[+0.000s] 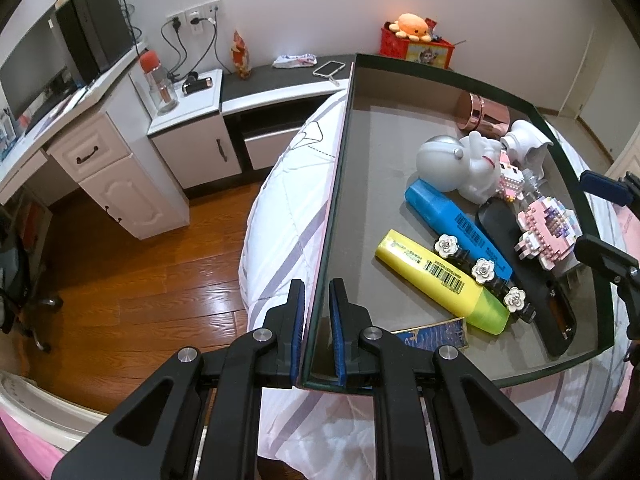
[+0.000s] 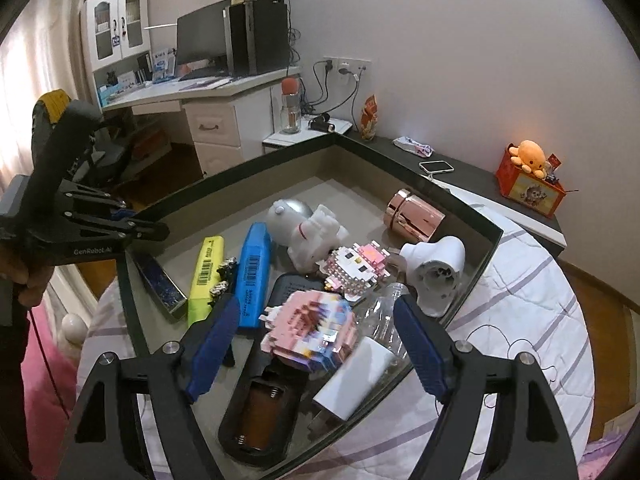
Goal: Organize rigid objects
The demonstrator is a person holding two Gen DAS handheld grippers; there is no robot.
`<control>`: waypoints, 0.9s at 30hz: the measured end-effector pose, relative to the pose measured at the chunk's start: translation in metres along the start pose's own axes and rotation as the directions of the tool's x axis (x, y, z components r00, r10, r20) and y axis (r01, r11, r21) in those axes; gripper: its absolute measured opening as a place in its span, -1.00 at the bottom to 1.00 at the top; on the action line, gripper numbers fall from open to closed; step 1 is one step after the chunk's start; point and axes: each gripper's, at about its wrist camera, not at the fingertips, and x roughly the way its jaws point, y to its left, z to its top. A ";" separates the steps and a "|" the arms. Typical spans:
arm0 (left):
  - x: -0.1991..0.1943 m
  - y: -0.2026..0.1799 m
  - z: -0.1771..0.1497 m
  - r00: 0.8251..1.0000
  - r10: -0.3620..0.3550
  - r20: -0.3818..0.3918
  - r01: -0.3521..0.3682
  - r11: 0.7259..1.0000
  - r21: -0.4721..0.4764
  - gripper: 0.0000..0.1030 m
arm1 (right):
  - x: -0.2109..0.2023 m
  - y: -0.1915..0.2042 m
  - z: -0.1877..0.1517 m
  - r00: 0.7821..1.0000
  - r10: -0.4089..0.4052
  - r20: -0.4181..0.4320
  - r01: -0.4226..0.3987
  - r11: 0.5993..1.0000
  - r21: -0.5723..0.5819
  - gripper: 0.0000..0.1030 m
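Left tool (image 1: 318, 294) clamped on box (image 1: 420, 72) wall. Right tool (image 2: 316, 338) spread over pink brick toy (image 2: 310, 330), gripping nothing. Everything I see is boxed; sorting looks nearly done.

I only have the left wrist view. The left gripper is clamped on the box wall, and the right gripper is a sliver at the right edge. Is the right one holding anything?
Observer: No. In the right wrist view the right gripper is open and hovers over the pink block model, with its pads clear of it.
Operator: Is anything beside that model hidden from me?
Observer: Yes, a white charger block lies next to it, by the near wall of the box.
Operator: Can you see who holds the left gripper?
Observer: Only a hand on the handle behind the left gripper, at the left edge of the right wrist view.
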 end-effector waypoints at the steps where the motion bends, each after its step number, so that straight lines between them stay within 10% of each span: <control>1: -0.001 -0.001 0.000 1.000 0.002 0.000 -0.002 1.000 -0.001 -0.77 | 0.000 0.000 0.001 1.000 0.002 0.000 -0.002 1.000 0.003 0.56; 20: -0.084 -0.039 -0.009 0.986 0.081 0.147 -0.082 0.997 0.000 -0.73 | -0.050 -0.025 -0.020 0.994 0.076 0.074 -0.085 0.989 0.122 0.57; 22: -0.100 -0.054 -0.012 0.980 0.083 0.182 -0.084 0.996 0.002 -0.52 | -0.063 -0.028 -0.023 0.991 0.088 0.101 -0.101 0.986 0.129 0.58; 24: -0.115 -0.068 -0.014 0.972 0.078 0.223 -0.081 0.997 0.003 0.30 | -0.078 -0.032 -0.026 0.988 0.085 0.133 -0.102 0.986 0.129 0.63; 27: -0.135 -0.095 -0.020 0.953 0.076 0.292 -0.083 0.996 0.014 0.76 | -0.098 -0.039 -0.032 0.980 0.077 0.183 -0.101 0.986 0.130 0.71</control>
